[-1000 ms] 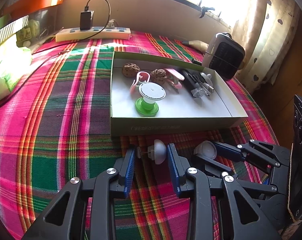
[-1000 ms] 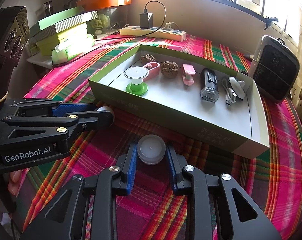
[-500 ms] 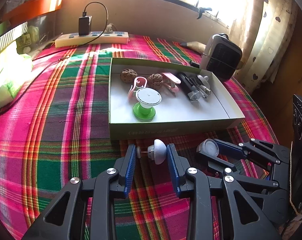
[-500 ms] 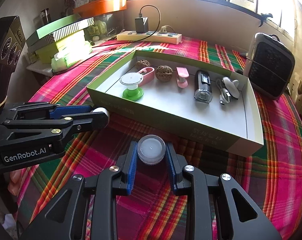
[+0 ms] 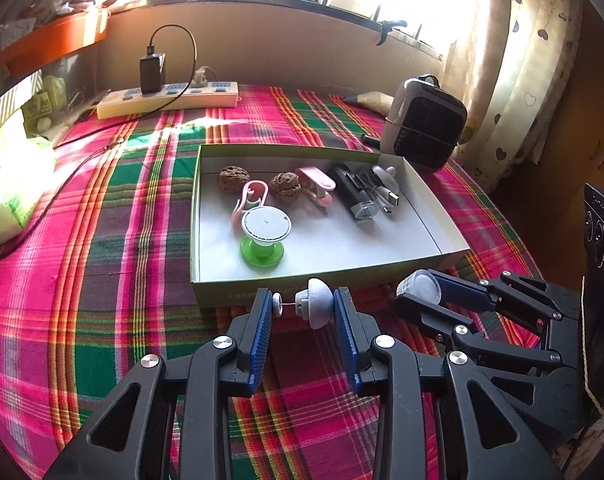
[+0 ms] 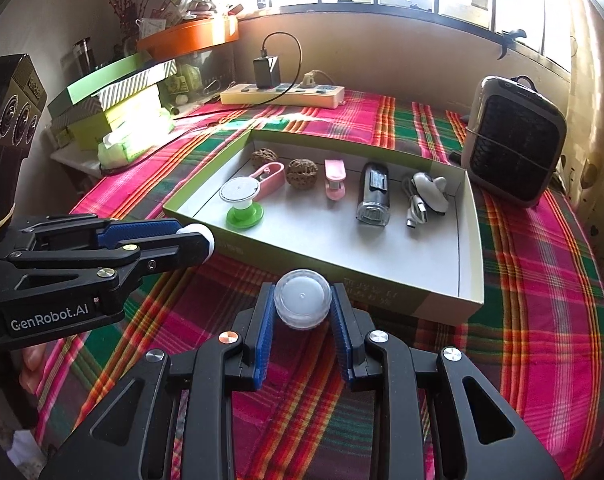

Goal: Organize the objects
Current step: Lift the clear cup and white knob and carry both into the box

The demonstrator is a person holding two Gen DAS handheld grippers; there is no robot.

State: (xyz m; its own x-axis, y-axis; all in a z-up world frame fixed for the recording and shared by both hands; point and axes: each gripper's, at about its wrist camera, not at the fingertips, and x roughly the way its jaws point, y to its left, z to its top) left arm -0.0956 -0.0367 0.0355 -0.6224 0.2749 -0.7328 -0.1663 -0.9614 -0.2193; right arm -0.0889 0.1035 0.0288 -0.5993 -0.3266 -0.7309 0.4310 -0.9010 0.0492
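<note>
Left wrist: left gripper (image 5: 302, 308) clamping white pin (image 5: 310, 307), long axis crosswise, dome rightward.

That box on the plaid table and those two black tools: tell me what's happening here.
A person is tidying small items into the open box on the plaid tablecloth. The left tool grips a small white knob with a thin pin, and the right tool grips a round clear cap; both are held just short of the box's near wall. Already inside are two walnuts, a pink clip, a green-footed spool, a dark lighter-like gadget and a cable.
</note>
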